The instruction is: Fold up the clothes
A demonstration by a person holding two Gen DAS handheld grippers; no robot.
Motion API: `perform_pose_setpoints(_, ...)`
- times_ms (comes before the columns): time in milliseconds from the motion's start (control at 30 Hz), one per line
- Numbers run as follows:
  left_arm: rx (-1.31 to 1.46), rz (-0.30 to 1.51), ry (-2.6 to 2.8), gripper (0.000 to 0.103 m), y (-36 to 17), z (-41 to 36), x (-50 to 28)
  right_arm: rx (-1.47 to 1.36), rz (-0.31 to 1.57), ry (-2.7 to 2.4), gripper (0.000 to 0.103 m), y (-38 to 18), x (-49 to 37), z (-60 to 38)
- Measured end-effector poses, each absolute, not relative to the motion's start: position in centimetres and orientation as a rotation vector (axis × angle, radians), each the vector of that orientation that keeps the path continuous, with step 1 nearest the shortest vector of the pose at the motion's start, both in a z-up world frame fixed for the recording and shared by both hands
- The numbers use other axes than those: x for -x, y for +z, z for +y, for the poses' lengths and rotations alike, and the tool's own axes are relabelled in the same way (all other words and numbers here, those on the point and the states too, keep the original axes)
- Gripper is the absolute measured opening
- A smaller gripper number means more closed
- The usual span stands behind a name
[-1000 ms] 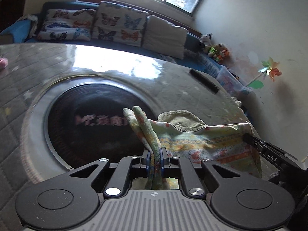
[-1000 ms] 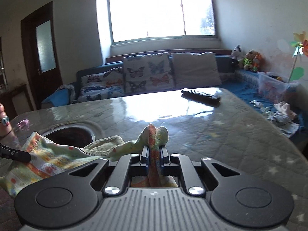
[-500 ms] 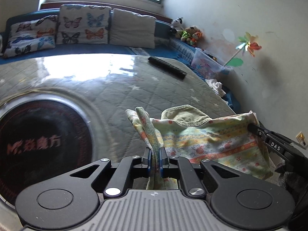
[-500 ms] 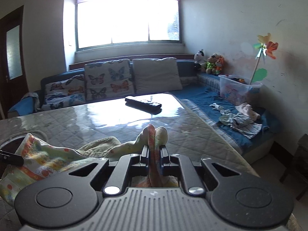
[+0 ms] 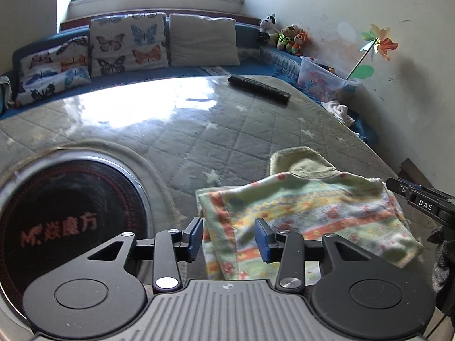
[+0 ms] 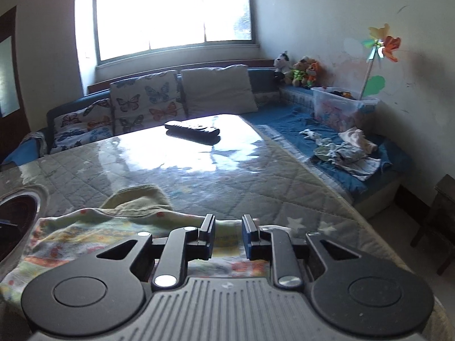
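Observation:
A small patterned garment point(image 5: 301, 216) with orange, yellow and green bands lies flat on the quilted table point(image 5: 199, 130), its green lining poking out at the far edge. My left gripper point(image 5: 229, 237) stands open over the garment's left corner, gripping nothing. In the right wrist view the same garment point(image 6: 93, 236) spreads under and left of my right gripper point(image 6: 227, 237), which is open just above its right edge. The right gripper's tip point(image 5: 418, 199) shows at the cloth's far right in the left wrist view.
A round dark inset hob point(image 5: 65, 221) with a metal rim sits left of the garment. A black remote point(image 6: 193, 128) lies at the table's far side. Sofa cushions point(image 6: 142, 102), a plastic box point(image 6: 341, 108) and loose clothes point(image 6: 347, 153) are beyond the table's right edge.
Both grippers were shut on bunched corners of the garment; both have opened and let go, and the cloth now lies flat on the table.

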State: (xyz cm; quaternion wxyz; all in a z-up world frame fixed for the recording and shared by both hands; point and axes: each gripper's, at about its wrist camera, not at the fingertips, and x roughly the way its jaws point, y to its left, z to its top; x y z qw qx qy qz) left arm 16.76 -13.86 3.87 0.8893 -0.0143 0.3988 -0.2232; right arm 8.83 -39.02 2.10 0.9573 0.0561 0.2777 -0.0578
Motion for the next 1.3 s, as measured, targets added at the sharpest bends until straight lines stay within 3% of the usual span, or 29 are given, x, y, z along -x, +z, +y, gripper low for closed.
perform_pose_setpoints(100, 0.016, 0.826, -0.46, 0.044, 3.8, -14.1, -17.0, -0.121, 0.586, -0.058, 0.027, 1.7, -10.1, -37.8)
perform_pose_setpoints(333, -0.002, 0.823, -0.489, 0.041, 3.8, -15.3, -18.1, -0.135, 0.641, 0.038, 0.027, 0.6, -13.4, -35.6)
perform_pose_setpoints(400, 0.0, 0.823, -0.515, 0.031, 3.7, -16.1, -18.6, -0.13, 0.652, 0.046, 0.027, 0.3, -14.1, -35.2)
perform_pose_setpoints(600, 0.01, 0.854, -0.578, 0.02, 2.6, -18.5, -21.1, -0.141, 0.668, 0.051, 0.026, -0.2, -15.2, -35.4)
perform_pose_setpoints(933, 0.006, 0.872, -0.57, 0.02, 1.3, -19.1, -21.9, -0.139, 0.651, 0.086, 0.029, 0.5, -13.9, -35.5)
perform_pose_setpoints(1033, -0.003, 0.855, -0.588, 0.02, 1.8, -18.8, -20.7, -0.11, 0.639, 0.117, 0.038, 1.0, -12.4, -34.5)
perform_pose_setpoints(1300, -0.046, 0.831, -0.655, 0.02, 2.4, -18.2, -15.5, -0.014, 0.644, 0.172, 0.04, 1.0, -7.5, -31.6)
